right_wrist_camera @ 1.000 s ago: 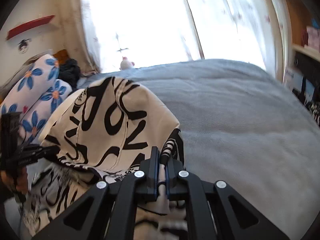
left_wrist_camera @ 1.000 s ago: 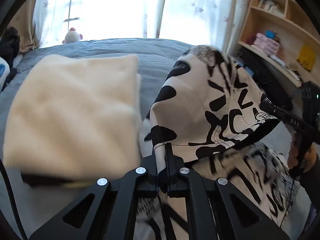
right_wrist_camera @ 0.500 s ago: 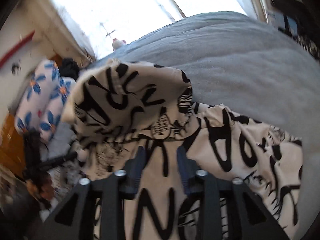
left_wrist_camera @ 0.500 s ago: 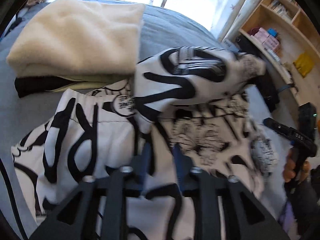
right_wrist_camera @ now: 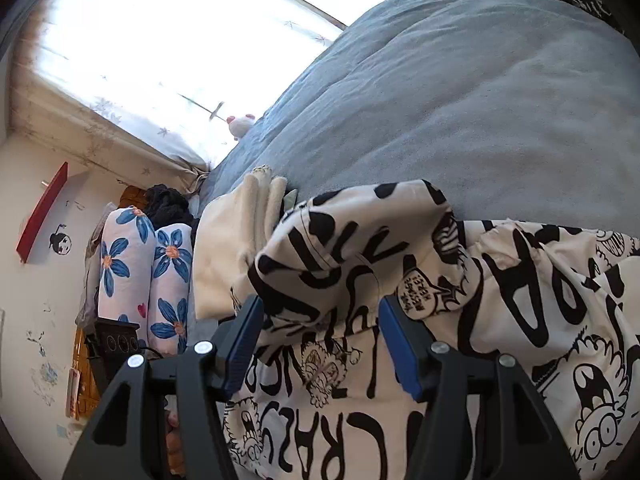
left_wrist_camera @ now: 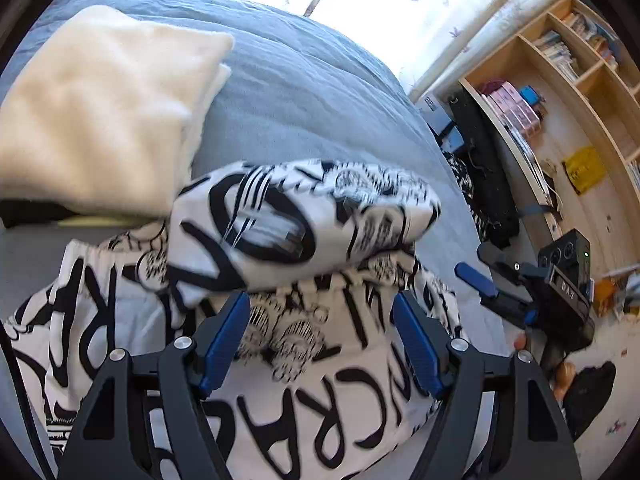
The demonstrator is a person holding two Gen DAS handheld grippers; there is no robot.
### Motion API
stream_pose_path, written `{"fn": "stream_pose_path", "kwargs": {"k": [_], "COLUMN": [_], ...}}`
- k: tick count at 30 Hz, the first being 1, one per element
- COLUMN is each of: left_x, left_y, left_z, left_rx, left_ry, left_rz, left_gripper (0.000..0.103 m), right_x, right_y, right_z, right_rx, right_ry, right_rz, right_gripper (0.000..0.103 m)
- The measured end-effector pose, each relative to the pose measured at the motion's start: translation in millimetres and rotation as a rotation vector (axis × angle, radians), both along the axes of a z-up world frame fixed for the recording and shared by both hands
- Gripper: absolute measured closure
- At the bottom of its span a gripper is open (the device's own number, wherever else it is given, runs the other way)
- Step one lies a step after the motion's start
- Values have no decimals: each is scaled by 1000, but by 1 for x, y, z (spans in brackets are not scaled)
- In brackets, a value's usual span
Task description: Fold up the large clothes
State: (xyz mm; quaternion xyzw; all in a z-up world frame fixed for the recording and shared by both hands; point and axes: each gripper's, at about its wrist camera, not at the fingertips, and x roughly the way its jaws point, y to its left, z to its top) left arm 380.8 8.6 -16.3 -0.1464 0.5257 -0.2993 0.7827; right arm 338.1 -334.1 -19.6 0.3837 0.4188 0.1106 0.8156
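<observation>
Released since the earlier frame, black-lettered white cotton garment [left_wrist_camera: 304,220] drops folded onto grey bed [left_wrist_camera: 312,92]; left gripper [left_wrist_camera: 320,320] and right gripper [right_wrist_camera: 320,320] fingers are opening, empty. Withdraw clear before smoothing.

The garment [left_wrist_camera: 304,216] is printed in white with bold black lettering and small black cartoon drawings, and it is laid on a bed cover [left_wrist_camera: 304,92] of plain grey-blue. A folded pile [left_wrist_camera: 100,108] in plain cream is seen beside it, while two bolsters [right_wrist_camera: 144,280] are patterned with blue flowers with orange centres on white. Blue pads [left_wrist_camera: 224,336] are carried on black gripper frames.
</observation>
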Motion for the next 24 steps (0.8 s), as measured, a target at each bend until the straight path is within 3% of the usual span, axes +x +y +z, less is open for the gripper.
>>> {"fn": "stream_pose_path", "kwargs": {"k": [11, 17, 18, 20, 21, 22, 24], "left_x": [38, 32, 30, 24, 22, 18, 6], "left_y": [-25, -28, -28, -27, -27, -27, -27], "left_z": [10, 8, 7, 6, 6, 6, 4], "left_rx": [-13, -1, -5, -27, -33, -35, -12], "left_ry": [71, 71, 72, 69, 63, 49, -5], "left_rz": [66, 26, 22, -5, -15, -27, -61], "left_gripper": [30, 30, 30, 30, 30, 30, 30], "right_x": [67, 85, 86, 86, 87, 87, 85], "right_y": [15, 44, 47, 54, 59, 61, 65], "right_z": [-7, -19, -20, -18, -17, -17, -12], "right_rx": [107, -32, -48, -92, -104, -99, -139], "right_ry": [165, 279, 284, 255, 237, 226, 203], "right_rz": [6, 28, 31, 53, 76, 97, 107], "right_gripper": [43, 43, 48, 70, 91, 101, 101]}}
